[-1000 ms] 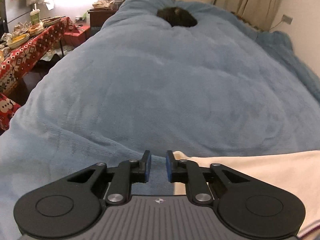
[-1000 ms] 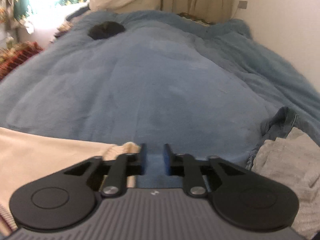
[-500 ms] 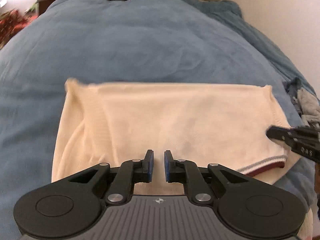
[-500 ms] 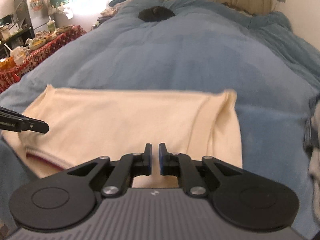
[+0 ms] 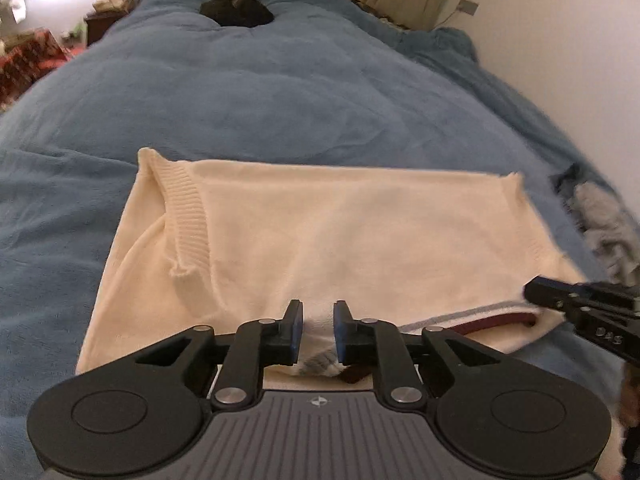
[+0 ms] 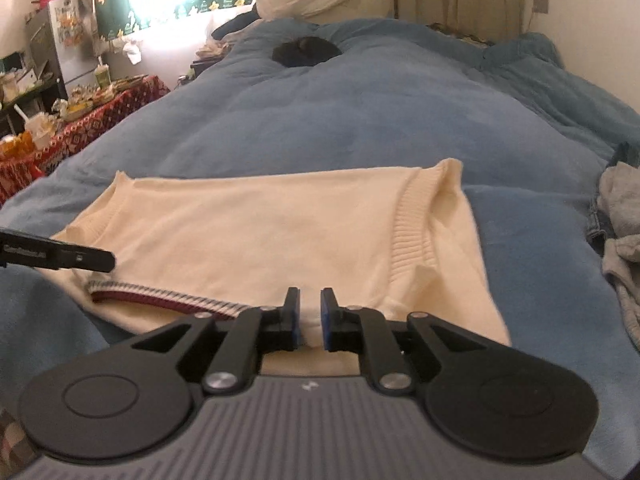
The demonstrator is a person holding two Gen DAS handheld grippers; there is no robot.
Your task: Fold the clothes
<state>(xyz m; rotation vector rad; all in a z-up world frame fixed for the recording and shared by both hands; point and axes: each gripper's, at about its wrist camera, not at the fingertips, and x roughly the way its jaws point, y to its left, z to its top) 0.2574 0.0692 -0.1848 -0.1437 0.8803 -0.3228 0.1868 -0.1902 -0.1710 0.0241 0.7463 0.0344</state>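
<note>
A cream knit sweater [image 5: 340, 232] [image 6: 260, 232] lies folded flat on the blue blanket [image 5: 280, 100], its grey-and-maroon striped trim [image 5: 480, 316] [image 6: 160, 292] along the near edge. My left gripper [image 5: 317, 328] is at that near edge with a tuft of cream cloth and striped trim between its jaws, which are opening. My right gripper [image 6: 310, 316] is at the sweater's near right part with cream cloth between its jaws, which are also opening. Each gripper's tip shows in the other view: the right gripper [image 5: 536, 294] and the left gripper [image 6: 108, 259].
A dark round lump [image 5: 236, 10] [image 6: 306, 50] rests far up the bed. A heap of grey and denim clothes [image 6: 624, 232] [image 5: 604, 224] lies right of the sweater. A cluttered table with a red patterned cloth [image 6: 80, 120] stands left of the bed. A wall runs along the right.
A second ago both grippers carried the sweater's edge over bare blanket. Now the sweater lies folded flat ahead of them, and the gaps between both pairs of jaws have widened slightly.
</note>
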